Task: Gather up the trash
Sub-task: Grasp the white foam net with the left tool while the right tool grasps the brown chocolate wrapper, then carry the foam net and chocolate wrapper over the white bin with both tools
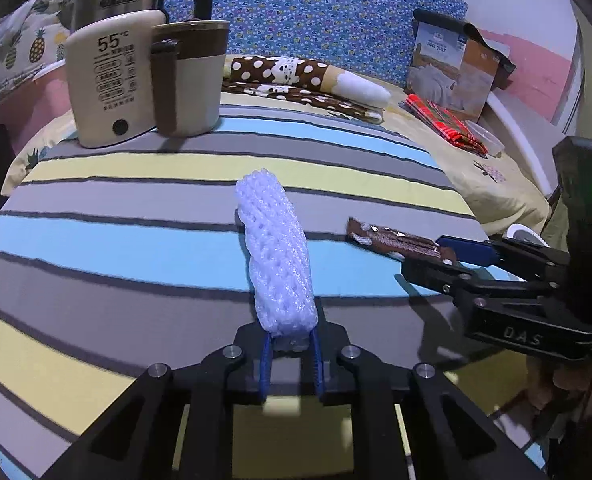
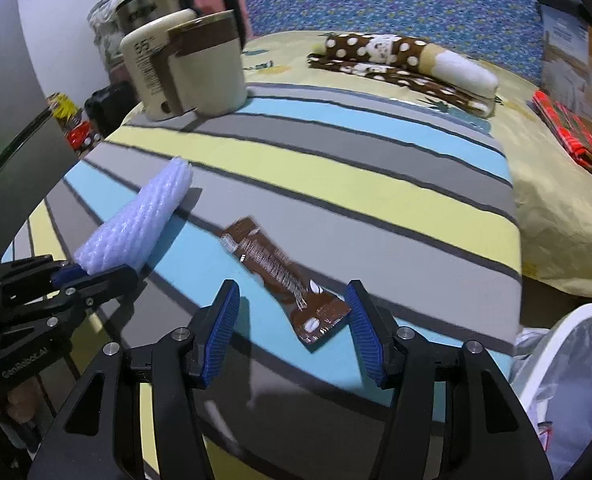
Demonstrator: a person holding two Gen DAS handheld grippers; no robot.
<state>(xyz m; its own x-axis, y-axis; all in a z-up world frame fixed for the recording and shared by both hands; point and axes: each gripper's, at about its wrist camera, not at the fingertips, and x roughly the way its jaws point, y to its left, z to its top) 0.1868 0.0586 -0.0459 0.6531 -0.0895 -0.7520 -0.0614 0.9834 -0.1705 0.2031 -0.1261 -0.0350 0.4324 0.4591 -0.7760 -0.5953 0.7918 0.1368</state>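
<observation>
Left tool (image 1: 290,346): clamped on near end of the foam net (image 1: 276,256), which lies on the striped desk (image 1: 96,264).
Right tool (image 2: 292,332): partly apart — wrapper (image 2: 284,280) between pads, untouched.
Right view only: bin (image 2: 567,364) at desk edge.

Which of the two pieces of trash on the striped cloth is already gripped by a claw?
The white foam net: the left claw is shut on its near end. The brown wrapper lies flat between the right claw's open fingers.

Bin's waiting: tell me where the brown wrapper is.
The brown wrapper lies flat on the striped cloth, between the right gripper's open fingers, right of the white foam net.
</observation>
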